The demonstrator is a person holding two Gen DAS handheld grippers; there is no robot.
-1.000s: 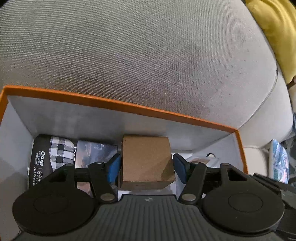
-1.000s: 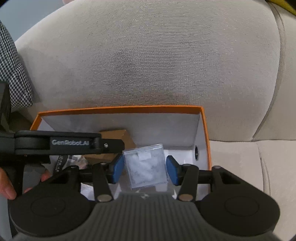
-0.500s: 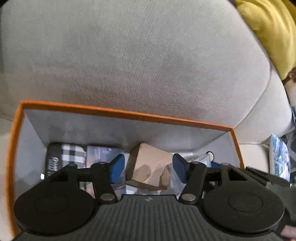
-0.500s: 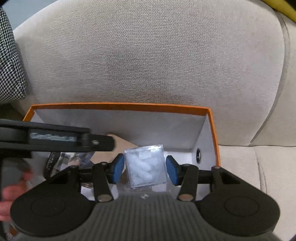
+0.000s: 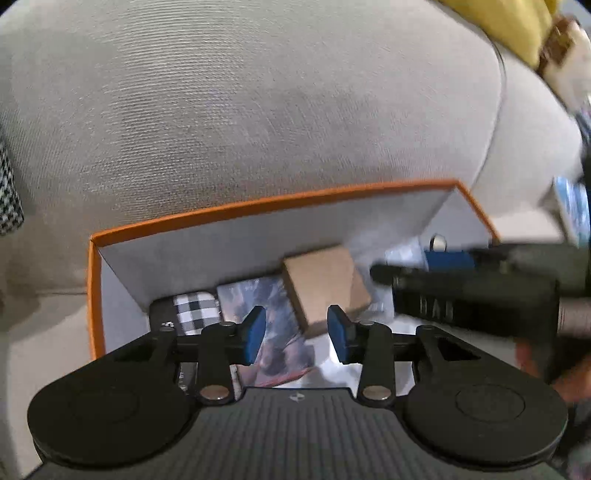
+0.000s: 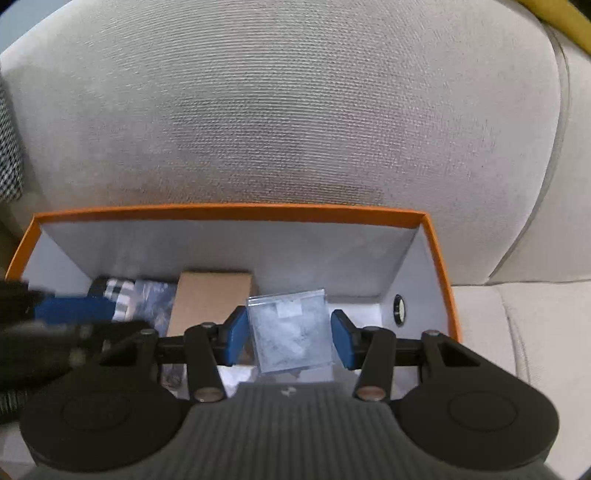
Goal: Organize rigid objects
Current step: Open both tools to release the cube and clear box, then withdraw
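Left wrist view: the left gripper (image 5: 297,334) hangs above the orange-rimmed cardboard box with white inner walls (image 5: 258,245); its blue pads are closing on empty air, nothing between them. Below lie a plain brown cardboard carton (image 5: 325,286), tilted, a glossy printed card pack (image 5: 275,325) and a black-and-white checked case (image 5: 195,312), side by side along the box's far wall. The right gripper (image 5: 448,260) enters blurred from the right edge. Only this view shows the yellow cushion (image 5: 517,26) beyond the grey fabric sofa back (image 5: 258,110).

Right wrist view: the right gripper (image 6: 290,334) stands half open around a clear plastic square case holding white material (image 6: 291,332), inside the box (image 6: 236,212) near its right wall; whether the pads press on it cannot be told. Only here does the round hole in the box's right wall (image 6: 399,306) show clearly. The left gripper (image 6: 74,312) is a blur at left.
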